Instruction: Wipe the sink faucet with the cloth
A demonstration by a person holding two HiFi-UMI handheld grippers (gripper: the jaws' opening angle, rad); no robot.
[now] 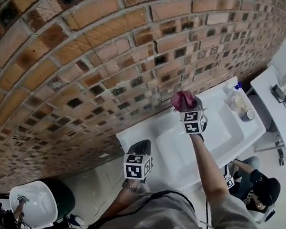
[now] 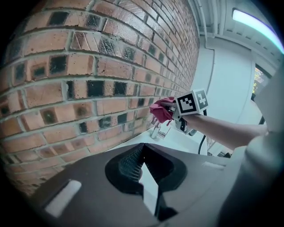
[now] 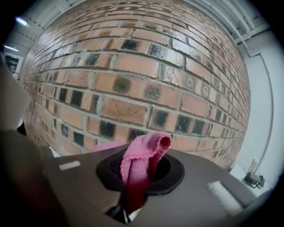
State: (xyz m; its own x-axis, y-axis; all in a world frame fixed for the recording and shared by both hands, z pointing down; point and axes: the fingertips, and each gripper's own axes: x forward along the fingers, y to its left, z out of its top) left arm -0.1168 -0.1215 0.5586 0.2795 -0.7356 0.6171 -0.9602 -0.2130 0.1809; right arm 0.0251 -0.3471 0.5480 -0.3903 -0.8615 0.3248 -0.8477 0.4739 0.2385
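The right gripper (image 3: 143,170) has its two dark jaws clamped on a crumpled pink woven cloth (image 3: 144,153). The fabric is pinched deep in the slot between them and stands up past the tips in a rolled fold, with a darker fold trailing down toward the camera. In the head view, this gripper holds the bunched cloth up at the back edge of the white rectangular sink (image 1: 216,136), close against the red-brown brick wall (image 1: 89,46). In the left gripper view, the cloth sits right above the small upright chrome faucet (image 2: 156,129); whether the two touch cannot be told. The left gripper (image 2: 142,150) is well apart from the cloth, near the front of the sink. Its jaw tips meet, leaving only a thin wedge of light behind them and nothing between.
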